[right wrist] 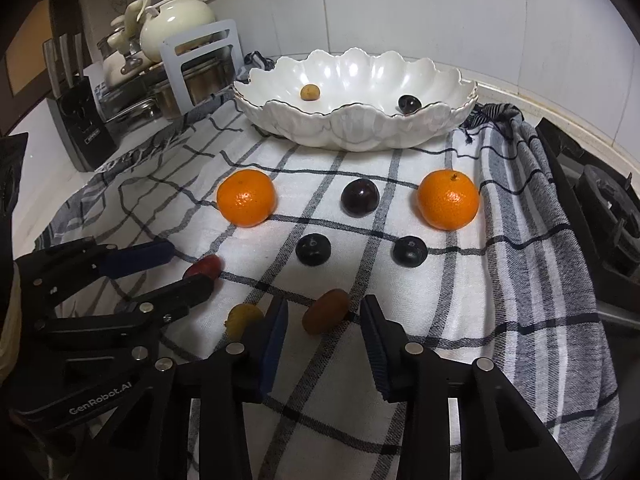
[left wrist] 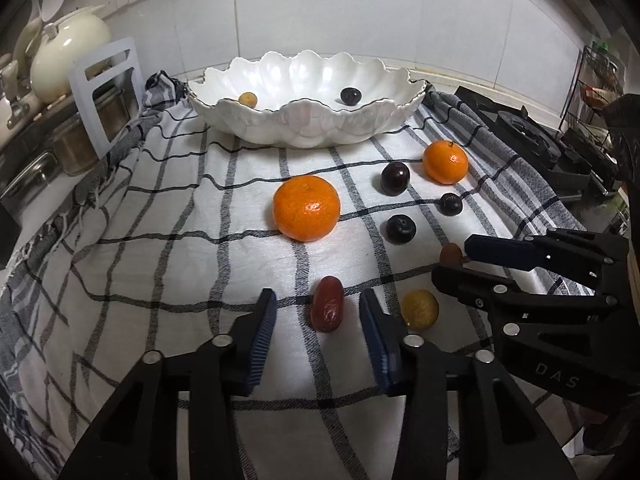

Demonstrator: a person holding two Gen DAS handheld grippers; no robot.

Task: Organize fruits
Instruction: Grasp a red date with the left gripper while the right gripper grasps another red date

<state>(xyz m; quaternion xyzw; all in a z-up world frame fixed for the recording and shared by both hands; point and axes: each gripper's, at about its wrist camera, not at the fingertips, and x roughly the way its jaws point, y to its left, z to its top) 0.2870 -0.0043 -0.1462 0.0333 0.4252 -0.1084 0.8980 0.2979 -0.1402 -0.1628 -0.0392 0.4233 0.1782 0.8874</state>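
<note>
Your left tool (left wrist: 318,312) straddles the red date (left wrist: 327,309), its pads spread on either side and not yet pressing. Your right tool (right wrist: 324,316) does the same around the brown date (right wrist: 325,311), with visible gaps between pads and fruit. Both dates lie on the checked cloth (left wrist: 180,260) near the front edge of the bench, with a small yellow fruit (left wrist: 420,308) just beside them, between the two tools.

These dates look light, small and slightly wrinkled, with a soft skin that gives under pressure. Take each across its narrow middle, pads on the long flanks, so it cannot pivot or squirt out endways. Squeeze only until it stops slipping; more will likely bruise or split it. The cloth is loose and rumpled, so keep the pad tips just clear of it or you may pinch a fold along with the fruit.

The white scalloped bowl (left wrist: 304,120) sits at the back edge of the bench, already holding a yellow fruit and a dark one. It looks like ceramic with a thin rim, so release low inside it and avoid knocking the edge.
</note>
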